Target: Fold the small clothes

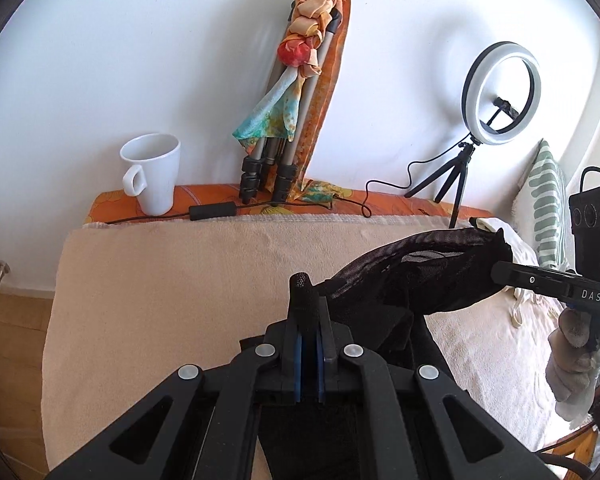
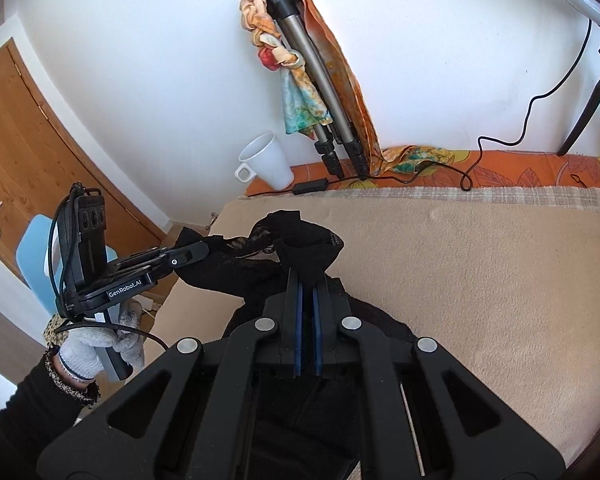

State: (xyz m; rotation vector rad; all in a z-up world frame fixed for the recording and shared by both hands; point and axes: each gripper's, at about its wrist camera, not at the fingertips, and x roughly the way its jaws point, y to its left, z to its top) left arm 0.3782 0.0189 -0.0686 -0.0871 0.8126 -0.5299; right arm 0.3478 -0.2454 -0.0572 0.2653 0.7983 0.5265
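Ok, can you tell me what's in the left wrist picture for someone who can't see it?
Two hand-held grippers hold a black mesh garment stretched above a beige blanket: the left hand-held gripper pinches one end, the right hand-held gripper the other. Behind, against a white wall, stand a white mug, a scarf-draped tripod and a ring light.

Both wrist views are bright and evenly daylit. The white wall [image 1: 140, 60] reads clean, with soft shadows beside the tripod [image 1: 292, 120] and white mug [image 1: 152, 174]. The ring light [image 1: 500, 92] glows without glare. Fisheye curvature bends the frame edges, and dark vignette fills the corners. Focus is sharp.
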